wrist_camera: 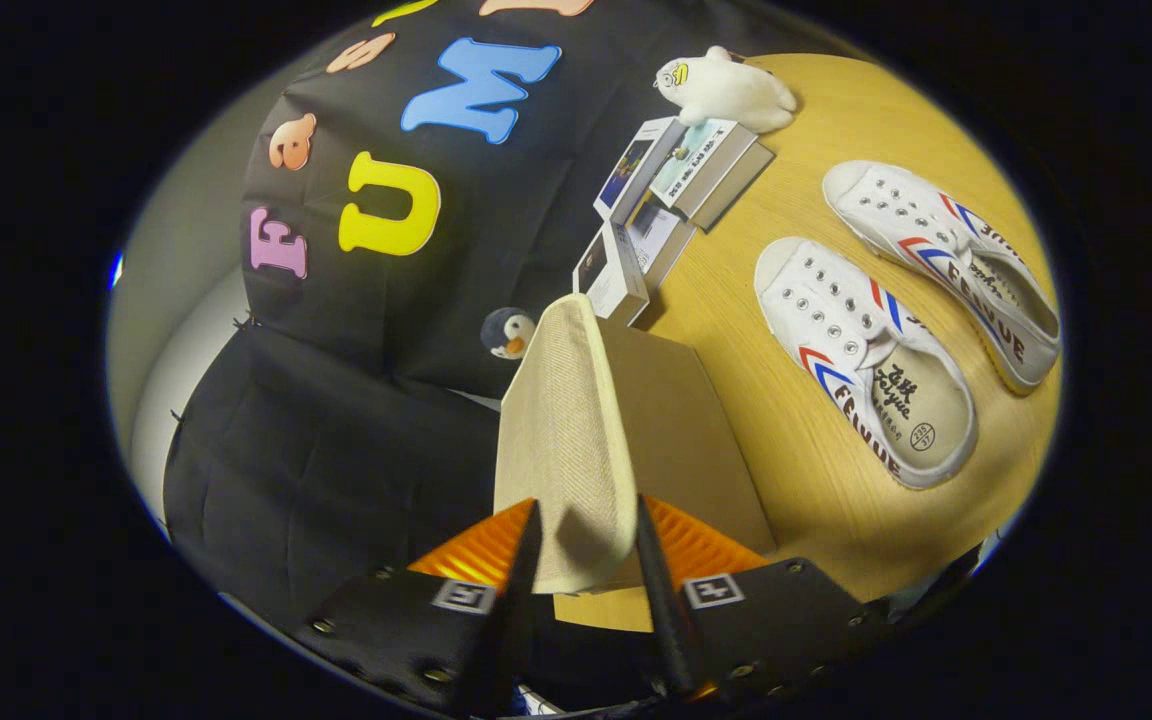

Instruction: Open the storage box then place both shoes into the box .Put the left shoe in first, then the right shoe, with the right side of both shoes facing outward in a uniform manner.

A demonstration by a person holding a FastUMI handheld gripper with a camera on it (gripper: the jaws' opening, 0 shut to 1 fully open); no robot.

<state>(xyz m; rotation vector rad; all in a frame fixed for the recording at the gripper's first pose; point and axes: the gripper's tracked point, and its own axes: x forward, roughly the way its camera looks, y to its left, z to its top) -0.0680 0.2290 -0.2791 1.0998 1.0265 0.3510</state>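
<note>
My gripper point(586, 545) is shut on the beige fabric lid point(561, 430) of the storage box, with the lid's edge pinched between both fingers and swung up on end. The box's brown inner side point(681, 430) shows just beyond the lid, to its right. Two white canvas shoes with red and blue stripes lie on the wooden table point(816, 470) beyond the box. The nearer shoe point(861, 355) and the farther shoe point(941, 265) lie side by side, toes pointing toward the books, openings up.
A stack of books point(661, 205) lies at the table's back by the black cloth wall. A white plush toy point(726, 90) rests on the books. A small penguin toy point(508, 333) peeks out behind the lifted lid.
</note>
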